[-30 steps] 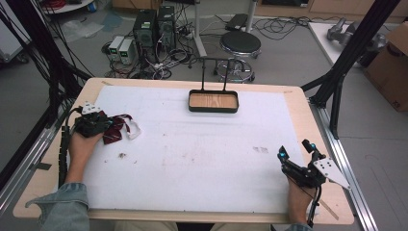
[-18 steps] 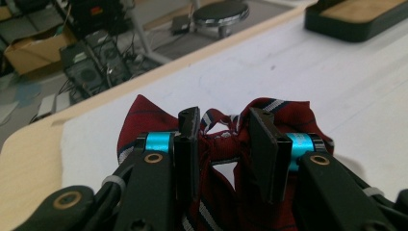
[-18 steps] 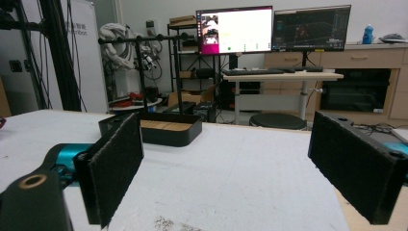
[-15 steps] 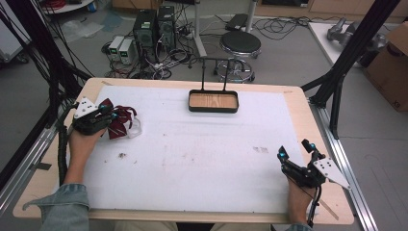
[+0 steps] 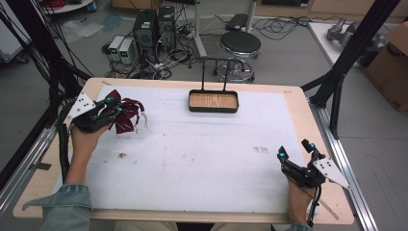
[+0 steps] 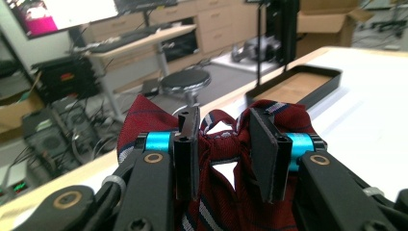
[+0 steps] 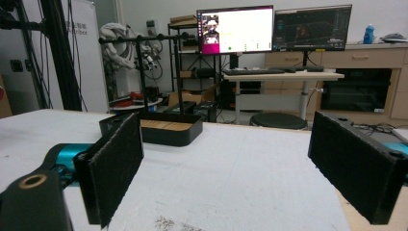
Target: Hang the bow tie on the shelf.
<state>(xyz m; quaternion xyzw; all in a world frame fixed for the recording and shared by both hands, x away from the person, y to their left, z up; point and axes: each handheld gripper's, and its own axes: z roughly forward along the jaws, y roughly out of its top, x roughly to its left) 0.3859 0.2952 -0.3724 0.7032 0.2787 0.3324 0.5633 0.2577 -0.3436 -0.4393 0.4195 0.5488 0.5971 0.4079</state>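
Gripping a dark red striped tie (image 5: 126,114), the left gripper (image 5: 111,106) sits at the table's (image 5: 202,154) far left corner, cloth bunched between its jaws. Beyond it stands a black tray (image 5: 213,101), well apart. The right gripper (image 5: 297,150) rests open near the right edge. Since before, the left gripper moved farther from the person, tie with it

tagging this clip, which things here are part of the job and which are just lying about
In the job:
- dark red striped tie, between the left tongs
- black tray with a rail, probably the tie's rack
- right tongs, open, waiting

Lying about:
- round stool
- computer towers
- cardboard box
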